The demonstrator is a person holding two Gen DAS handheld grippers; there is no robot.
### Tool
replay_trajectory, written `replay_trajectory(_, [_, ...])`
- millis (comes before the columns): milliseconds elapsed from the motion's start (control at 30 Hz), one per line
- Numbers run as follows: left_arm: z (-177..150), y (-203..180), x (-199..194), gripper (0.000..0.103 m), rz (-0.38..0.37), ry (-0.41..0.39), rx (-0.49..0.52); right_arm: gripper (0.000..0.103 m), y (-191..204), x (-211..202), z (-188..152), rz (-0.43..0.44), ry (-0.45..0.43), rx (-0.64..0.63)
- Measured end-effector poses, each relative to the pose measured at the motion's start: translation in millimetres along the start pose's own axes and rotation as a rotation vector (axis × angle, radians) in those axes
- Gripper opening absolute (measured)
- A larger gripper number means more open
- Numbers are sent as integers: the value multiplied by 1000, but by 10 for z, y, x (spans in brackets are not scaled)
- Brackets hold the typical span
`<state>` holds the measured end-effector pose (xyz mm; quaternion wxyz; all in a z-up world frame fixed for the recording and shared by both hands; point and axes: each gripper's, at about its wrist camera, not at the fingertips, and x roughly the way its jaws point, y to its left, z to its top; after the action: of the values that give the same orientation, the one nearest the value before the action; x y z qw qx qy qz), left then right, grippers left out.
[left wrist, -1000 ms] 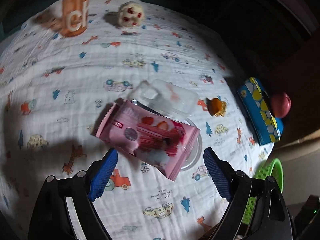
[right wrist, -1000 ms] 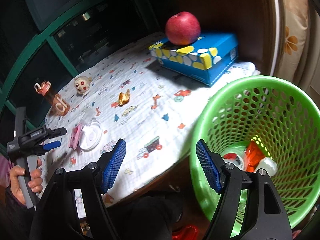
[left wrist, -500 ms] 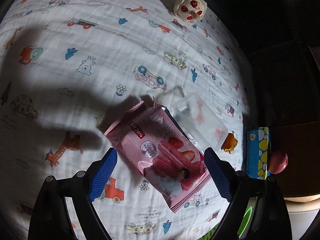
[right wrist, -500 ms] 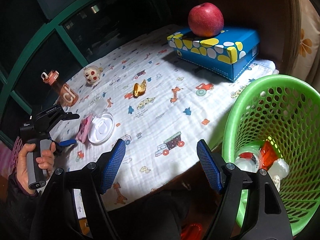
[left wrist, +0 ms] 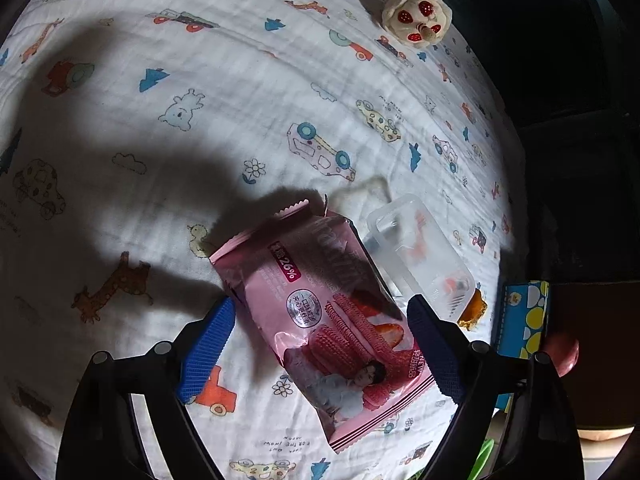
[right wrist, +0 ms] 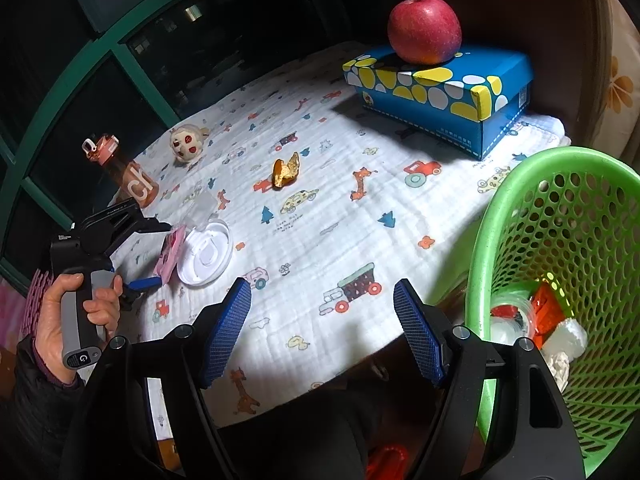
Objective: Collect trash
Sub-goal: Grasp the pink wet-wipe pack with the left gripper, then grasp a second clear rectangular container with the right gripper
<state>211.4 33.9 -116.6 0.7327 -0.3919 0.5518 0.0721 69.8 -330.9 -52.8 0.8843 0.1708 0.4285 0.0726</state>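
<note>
The left gripper (left wrist: 320, 344) has dropped and rolled to straddle the pink wrapper (left wrist: 324, 320), jaws spread and not yet pinching, green basket (right wrist: 560, 280) at three o'clock, while the right gripper (right wrist: 322, 332) hangs spread and empty.

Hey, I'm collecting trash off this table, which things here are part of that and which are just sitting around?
Part of the job:
pink snack wrapper, between the open left tool
clear plastic tray
white plastic lid
orange peel
green basket, already holding trash

Just sitting around:
apple
blue box
orange bottle
small round toy
</note>
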Motion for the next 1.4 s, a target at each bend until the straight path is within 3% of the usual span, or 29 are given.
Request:
replay_trajectory(133, [2,-43,14,84,16,-12,24,74,-3,2,1,1,2,2])
replay_trajectory(267, [-9,-72,13,65,0,-3,68,74,4,7,-1,3,3,1])
replay_trajectory(633, [-60,-106,-260,45,-50,-35,198,73,201,108,34,23,13,-48])
replay_trajectory(1100, [160,69,-771,44,-76,-91,274,73,725,495,189,74,60,-174])
replay_trajectory(1400, [378,155,-949,44,-75,-106,318,75,1345,1007,479,149,114,-360])
